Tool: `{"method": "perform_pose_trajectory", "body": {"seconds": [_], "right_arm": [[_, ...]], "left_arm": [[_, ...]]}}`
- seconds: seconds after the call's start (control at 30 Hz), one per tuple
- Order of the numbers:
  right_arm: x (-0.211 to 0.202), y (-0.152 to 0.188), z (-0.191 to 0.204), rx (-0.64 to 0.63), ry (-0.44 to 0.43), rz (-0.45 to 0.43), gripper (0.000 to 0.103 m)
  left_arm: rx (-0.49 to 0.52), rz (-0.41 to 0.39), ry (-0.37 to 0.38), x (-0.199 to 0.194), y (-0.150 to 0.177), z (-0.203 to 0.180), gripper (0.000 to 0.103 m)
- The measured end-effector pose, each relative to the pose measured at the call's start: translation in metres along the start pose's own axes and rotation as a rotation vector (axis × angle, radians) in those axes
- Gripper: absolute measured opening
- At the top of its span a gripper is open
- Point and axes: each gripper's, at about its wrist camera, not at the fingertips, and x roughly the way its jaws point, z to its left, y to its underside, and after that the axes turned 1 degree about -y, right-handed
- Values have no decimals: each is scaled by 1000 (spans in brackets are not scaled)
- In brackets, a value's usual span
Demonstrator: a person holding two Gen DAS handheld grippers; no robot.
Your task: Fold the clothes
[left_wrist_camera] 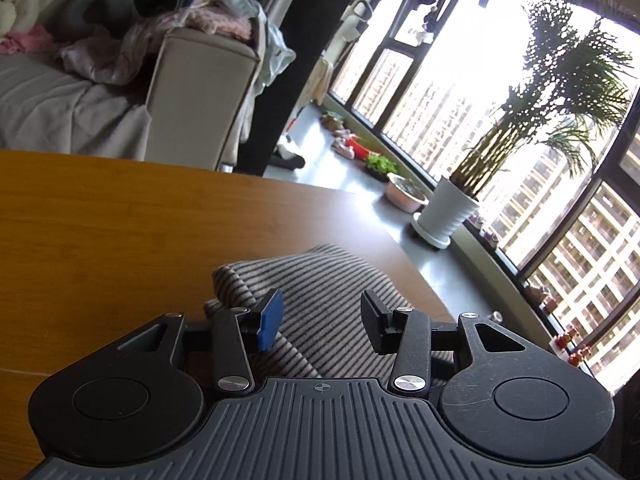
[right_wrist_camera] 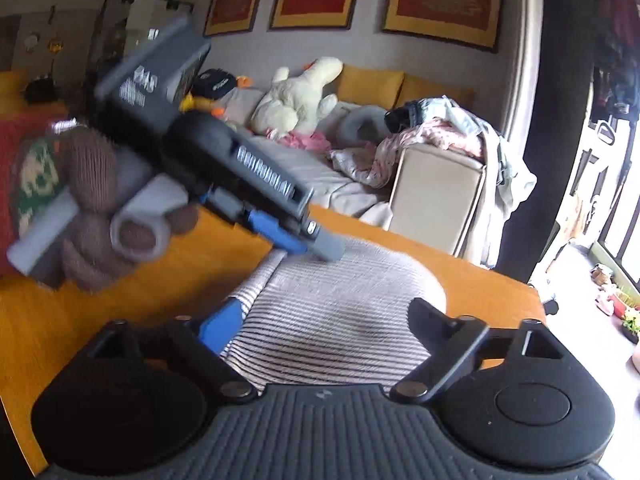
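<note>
Warm orange-brown wooden surface point(left_wrist_camera: 100, 220) in a living room, with a striped grey garment point(right_wrist_camera: 340, 312) lying folded on it near the right edge. Far left in the right wrist view, a hand in a brown knitted glove point(right_wrist_camera: 92, 216) around a grey handle, carrying the left gripper point(right_wrist_camera: 316, 244), tilted down over the garment's far-left fold; contact there blurred, cannot tell. Seen from its own camera, left gripper point(left_wrist_camera: 320, 324) partly apart, blue pad and black pad above the striped cloth, nothing pinched between them. Further right, right gripper point(right_wrist_camera: 324, 320) spread wide, fingers low over the garment's near part, cloth showing in the gap, no grip. Behind, a beige sofa point(right_wrist_camera: 432, 188) heaped with clothes and a cream plush toy point(right_wrist_camera: 296, 100). Far right, tall windows and a potted palm point(left_wrist_camera: 448, 212) on the floor.
</note>
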Motion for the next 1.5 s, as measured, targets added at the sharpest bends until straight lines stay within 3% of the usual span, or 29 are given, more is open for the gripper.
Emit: {"method": "perform_pose_trajectory", "body": {"seconds": [0.1, 0.23, 0.53, 0.7, 0.73, 0.8, 0.87, 0.97, 1.13, 1.23, 1.37, 1.5], "right_arm": [[-1, -1, -15, 57, 3, -22, 103], [22, 23, -10, 48, -34, 98, 103], [27, 25, -12, 104, -29, 106, 103], [23, 28, -7, 92, -24, 107, 103], [23, 28, -8, 93, -27, 105, 103], [22, 28, -10, 101, -32, 103, 103], [21, 27, -11, 103, -36, 103, 103], [19, 22, -18, 124, -54, 109, 103], [-4, 9, -59, 265, -104, 117, 103], [-21, 6, -87, 339, -78, 103, 103], [-15, 5, -108, 388, -63, 132, 103], [18, 17, -117, 496, -135, 225, 103]], "left_arm": [[-38, 7, 22, 13, 0, 12, 47], [-58, 20, 32, 21, -5, 20, 47], [-30, 14, 8, 28, -4, 15, 47], [33, -23, -73, 8, -3, -2, 46], [46, -43, -91, -1, -2, -7, 47], [44, -80, -112, -21, 2, -12, 60], [25, -96, -118, -37, 7, -16, 64], [-12, -57, -115, -40, 20, -16, 71], [-55, 11, -104, -33, 40, -15, 71], [-68, 35, -78, -26, 45, -14, 72], [-67, 51, -69, -19, 47, -15, 74], [-74, 56, -72, -17, 50, -13, 78]]}}
